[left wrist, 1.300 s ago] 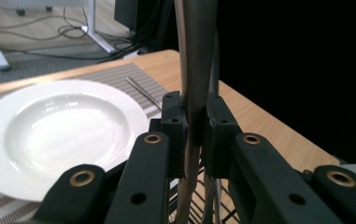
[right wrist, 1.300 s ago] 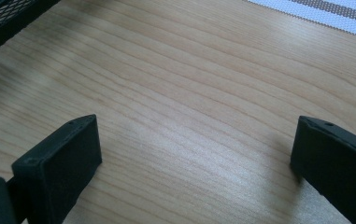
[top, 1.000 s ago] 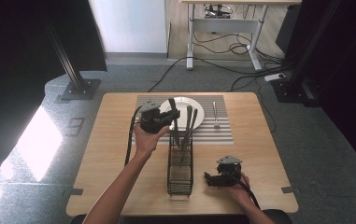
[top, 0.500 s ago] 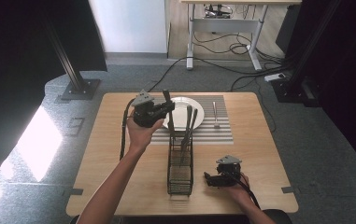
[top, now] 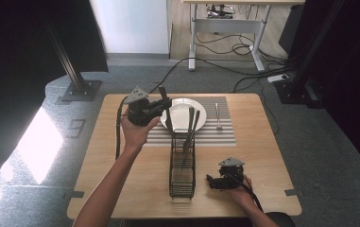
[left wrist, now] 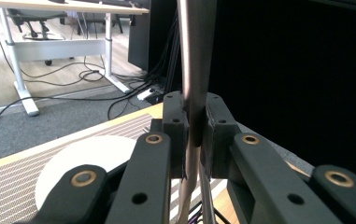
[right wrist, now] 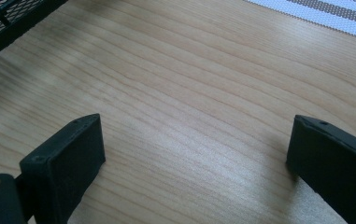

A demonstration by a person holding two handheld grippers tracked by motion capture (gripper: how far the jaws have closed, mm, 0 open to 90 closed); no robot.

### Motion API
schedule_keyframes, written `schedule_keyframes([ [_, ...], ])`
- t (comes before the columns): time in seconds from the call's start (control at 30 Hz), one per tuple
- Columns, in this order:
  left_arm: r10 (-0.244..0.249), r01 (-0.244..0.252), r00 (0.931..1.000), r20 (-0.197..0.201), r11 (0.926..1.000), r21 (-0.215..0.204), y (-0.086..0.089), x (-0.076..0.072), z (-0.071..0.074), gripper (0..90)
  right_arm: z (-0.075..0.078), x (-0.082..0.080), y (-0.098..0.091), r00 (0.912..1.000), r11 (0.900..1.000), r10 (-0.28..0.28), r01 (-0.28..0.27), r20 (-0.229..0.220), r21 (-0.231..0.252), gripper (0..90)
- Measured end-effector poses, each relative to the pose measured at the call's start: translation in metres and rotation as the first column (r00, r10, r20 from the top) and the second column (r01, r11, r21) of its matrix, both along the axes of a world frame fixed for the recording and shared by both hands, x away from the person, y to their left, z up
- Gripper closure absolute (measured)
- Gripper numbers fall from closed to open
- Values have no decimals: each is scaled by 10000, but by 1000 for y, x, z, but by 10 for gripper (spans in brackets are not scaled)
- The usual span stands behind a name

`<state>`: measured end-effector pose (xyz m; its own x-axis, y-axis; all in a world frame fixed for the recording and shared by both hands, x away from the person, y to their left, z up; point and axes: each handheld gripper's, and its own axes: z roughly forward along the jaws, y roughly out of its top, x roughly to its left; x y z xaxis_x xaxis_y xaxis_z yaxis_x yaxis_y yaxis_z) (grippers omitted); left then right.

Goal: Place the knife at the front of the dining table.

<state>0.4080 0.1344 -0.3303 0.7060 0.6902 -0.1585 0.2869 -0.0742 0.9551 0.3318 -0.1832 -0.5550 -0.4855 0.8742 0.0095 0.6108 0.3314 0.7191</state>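
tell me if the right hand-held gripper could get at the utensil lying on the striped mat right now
Probably yes. The right hand-held gripper is open and empty, and the utensil lies alone on the mat, with bare table between them.

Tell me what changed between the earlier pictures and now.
The left tool, shut on a piece of cutlery, lifted it up and away from the mesh caddy, toward the plate. The right tool stayed open on the table, and the other utensils stayed in the caddy.

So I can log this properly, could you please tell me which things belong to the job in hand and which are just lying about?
In the job: left gripper, the metal utensil it clamps, wire cutlery basket, plate, striped mat.
Lying about: right gripper, open on the table; knife on the mat.
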Motion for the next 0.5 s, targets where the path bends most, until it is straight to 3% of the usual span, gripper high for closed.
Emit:
schedule_keyframes([
  [0.5, 155, -141, 9987, 492, 9995, -287, 16, -10, 24, 815, 0, 0, 0, 10000, 10000, 34, -34, 26, -1, 39],
])
